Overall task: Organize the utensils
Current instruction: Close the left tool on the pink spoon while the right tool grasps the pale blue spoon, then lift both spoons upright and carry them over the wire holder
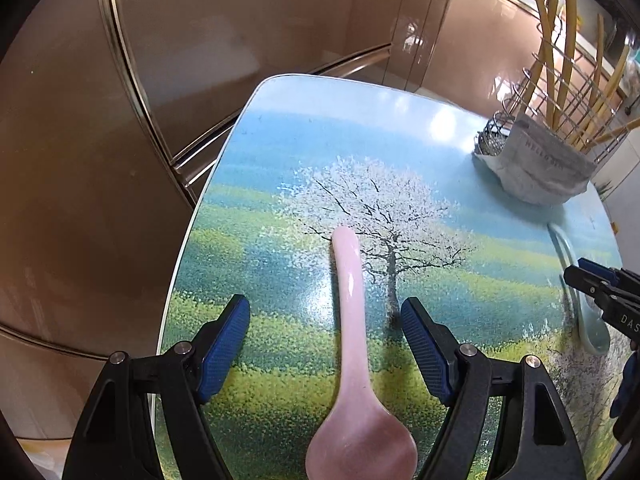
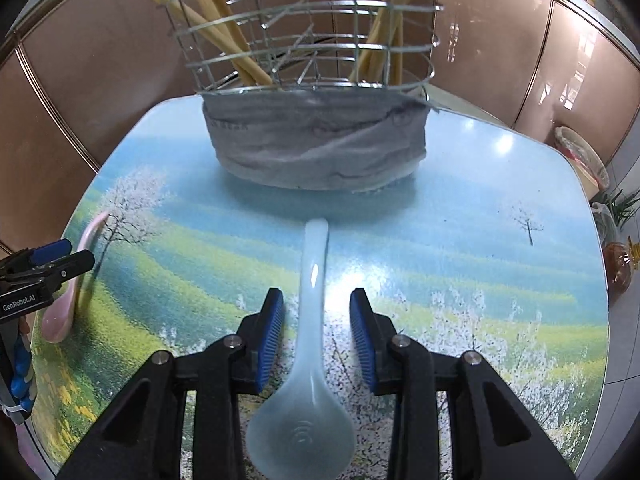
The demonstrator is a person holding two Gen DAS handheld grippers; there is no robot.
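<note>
A pink spoon (image 1: pixel 352 320) lies on the landscape-printed table (image 1: pixel 280 168), handle pointing away. My left gripper (image 1: pixel 324 303) is low over it, open, with its blue pads wide on either side of the handle and not touching. A pale blue spoon (image 2: pixel 314 300) lies the same way. My right gripper (image 2: pixel 317 293) straddles its handle, open, with a narrow gap at each pad. Beyond it stands a wire utensil holder (image 2: pixel 316 140) wrapped in grey cloth and holding several chopsticks (image 2: pixel 224 36). Each wrist view shows the other gripper at its edge.
The holder (image 1: pixel 540 160) stands near the table's far right corner. Glossy brown cabinet doors (image 1: pixel 240 40) surround the table. A bag (image 2: pixel 580 152), greenery and an amber bottle (image 2: pixel 618 264) sit on the floor past the right edge.
</note>
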